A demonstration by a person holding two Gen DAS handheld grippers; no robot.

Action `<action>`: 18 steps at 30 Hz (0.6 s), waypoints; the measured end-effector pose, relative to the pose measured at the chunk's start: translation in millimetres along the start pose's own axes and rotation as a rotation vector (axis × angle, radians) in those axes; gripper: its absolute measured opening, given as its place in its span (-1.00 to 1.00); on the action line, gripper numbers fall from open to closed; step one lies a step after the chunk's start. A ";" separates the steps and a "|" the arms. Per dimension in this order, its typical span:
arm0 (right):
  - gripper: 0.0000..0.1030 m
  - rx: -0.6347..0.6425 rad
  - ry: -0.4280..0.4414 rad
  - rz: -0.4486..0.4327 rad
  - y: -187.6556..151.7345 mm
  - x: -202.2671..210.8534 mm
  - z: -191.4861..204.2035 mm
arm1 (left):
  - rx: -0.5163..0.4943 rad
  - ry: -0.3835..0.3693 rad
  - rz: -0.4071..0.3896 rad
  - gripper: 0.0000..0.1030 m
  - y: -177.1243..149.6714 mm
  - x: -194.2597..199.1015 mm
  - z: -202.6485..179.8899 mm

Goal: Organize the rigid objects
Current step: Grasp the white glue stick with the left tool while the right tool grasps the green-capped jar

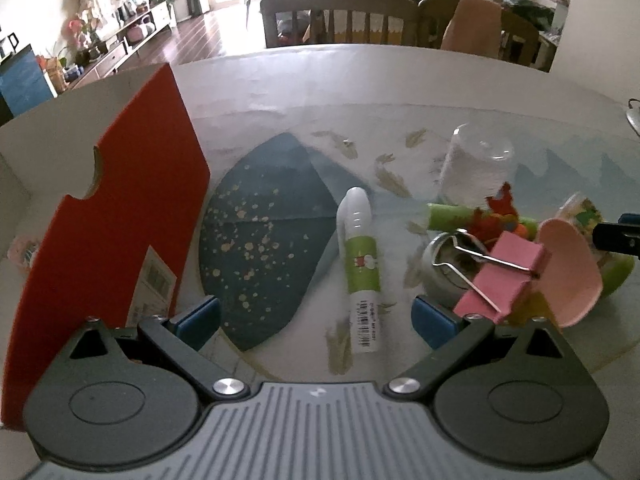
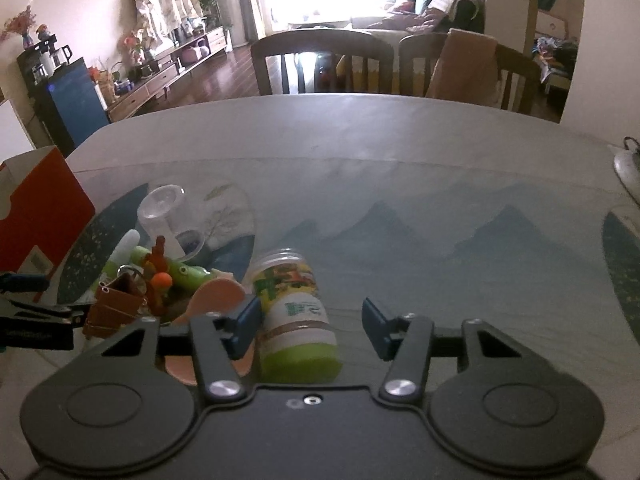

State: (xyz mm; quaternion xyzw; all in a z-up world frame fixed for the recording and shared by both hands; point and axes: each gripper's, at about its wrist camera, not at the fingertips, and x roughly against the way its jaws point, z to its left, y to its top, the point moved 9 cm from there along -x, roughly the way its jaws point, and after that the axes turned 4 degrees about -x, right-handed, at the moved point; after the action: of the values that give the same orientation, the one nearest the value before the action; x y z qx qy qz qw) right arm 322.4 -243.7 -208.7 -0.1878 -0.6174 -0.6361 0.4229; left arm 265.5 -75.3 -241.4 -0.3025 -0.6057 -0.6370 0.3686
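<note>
Jaws, left gripper (image 1: pixel 316 316): apart, over pen (image 1: pixel 358 264), no contact.
Jaws, right gripper (image 2: pixel 310 326): apart, jar (image 2: pixel 294 312) between, left pad beside it.
Box (image 1: pixel 120 216): upright, left of pen.

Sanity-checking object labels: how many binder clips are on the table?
1. The pink binder clip lies in the clutter on the table, resting on the small metal tin and against the pink spoon. More could be hidden under that pile.

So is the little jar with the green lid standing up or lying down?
Lying down. The jar rests on its side on the table, green lid toward the camera.
</note>
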 end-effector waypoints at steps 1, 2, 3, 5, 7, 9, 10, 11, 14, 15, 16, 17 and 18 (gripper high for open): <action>0.05 0.000 0.004 0.002 0.9 -1.4 0.4 | 0.004 0.000 0.003 0.97 -0.1 -2.0 0.8; 0.05 0.002 0.008 0.004 0.9 -2.7 1.0 | 0.006 -0.001 0.007 0.97 -0.1 -4.2 1.3; 0.04 0.003 0.011 0.007 1.1 -4.5 1.4 | 0.005 0.001 0.008 0.93 0.0 -5.6 1.4; 0.00 0.003 0.015 0.015 0.8 -8.1 1.7 | 0.005 -0.005 0.013 0.83 0.3 -9.2 0.9; -0.06 0.003 0.013 0.024 -0.8 -12.0 2.2 | 0.007 -0.008 0.016 0.78 0.0 -10.3 0.5; -0.09 -0.005 0.016 0.034 -2.1 -15.3 0.9 | 0.008 -0.015 0.011 0.78 1.3 -10.9 0.0; -0.08 -0.011 0.021 0.033 -2.6 -15.9 0.7 | 0.010 -0.018 0.009 0.69 1.9 -11.1 -0.4; -0.07 -0.017 0.026 0.032 -2.8 -16.0 0.4 | 0.014 -0.031 0.003 0.61 2.6 -10.7 -1.5; -0.08 -0.028 0.031 0.030 -3.7 -14.8 1.0 | -0.003 -0.053 -0.012 0.34 6.6 -9.6 -6.8; -0.09 -0.030 0.032 0.029 -4.0 -14.3 0.9 | -0.014 -0.061 -0.018 0.17 8.1 -8.8 -9.3; -0.09 -0.032 0.034 0.029 -3.8 -13.9 0.7 | -0.021 -0.067 -0.022 0.00 9.3 -8.0 -11.1; -0.10 -0.035 0.036 0.029 -3.2 -13.2 0.3 | -0.026 -0.072 -0.025 -0.09 10.3 -7.2 -12.7; -0.12 -0.040 0.038 0.026 -3.1 -12.2 -0.1 | -0.029 -0.076 -0.027 -0.28 11.0 -6.8 -13.5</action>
State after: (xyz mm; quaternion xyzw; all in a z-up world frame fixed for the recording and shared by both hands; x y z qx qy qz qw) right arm 327.0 -240.4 -219.9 -0.1921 -0.5939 -0.6461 0.4393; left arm 279.3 -88.0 -242.2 -0.3236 -0.6141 -0.6386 0.3323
